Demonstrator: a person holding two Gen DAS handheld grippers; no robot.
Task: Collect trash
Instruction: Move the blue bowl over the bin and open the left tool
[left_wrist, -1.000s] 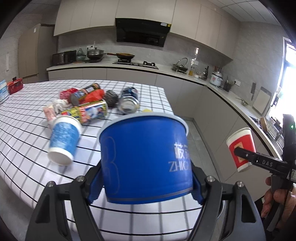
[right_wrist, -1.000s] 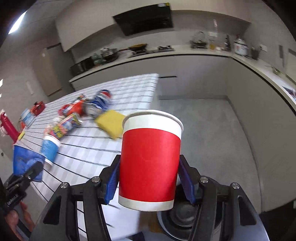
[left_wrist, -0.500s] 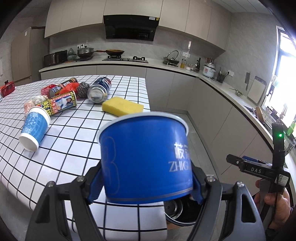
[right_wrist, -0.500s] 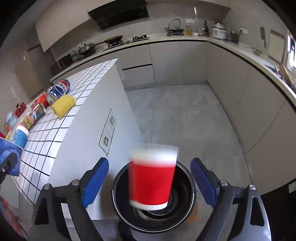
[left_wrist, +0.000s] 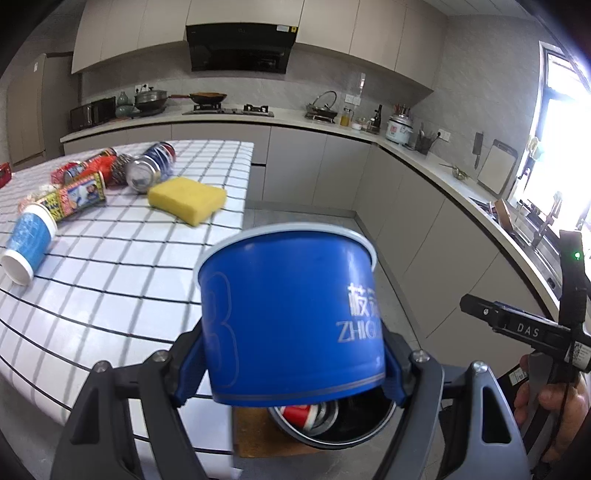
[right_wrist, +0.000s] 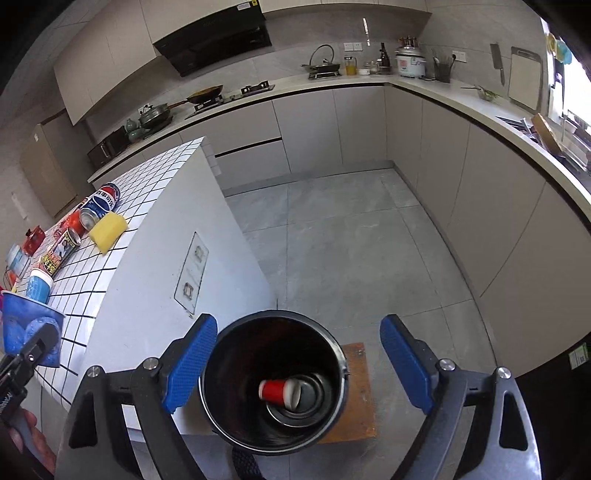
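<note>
My left gripper (left_wrist: 288, 373) is shut on a blue paper bowl (left_wrist: 291, 314) and holds it upright over the near edge of the black trash bin (left_wrist: 332, 432). My right gripper (right_wrist: 297, 363) is open and empty, straight above the black trash bin (right_wrist: 236, 417). A red paper cup (right_wrist: 277, 392) lies on its side at the bin's bottom; it also shows in the left wrist view (left_wrist: 299, 415). The blue bowl also shows in the right wrist view (right_wrist: 27, 325).
On the tiled counter (left_wrist: 110, 280) lie a yellow sponge (left_wrist: 186, 199), a blue-and-white cup (left_wrist: 27, 247), several cans (left_wrist: 149, 168) and wrappers. The bin stands on a wooden board (right_wrist: 360, 387) beside the counter's end wall (right_wrist: 177, 280). Grey floor and cabinets lie beyond.
My right gripper opened and let go of the red cup, which dropped into the bin. My left gripper carried the blue bowl right, off the counter toward the bin.
</note>
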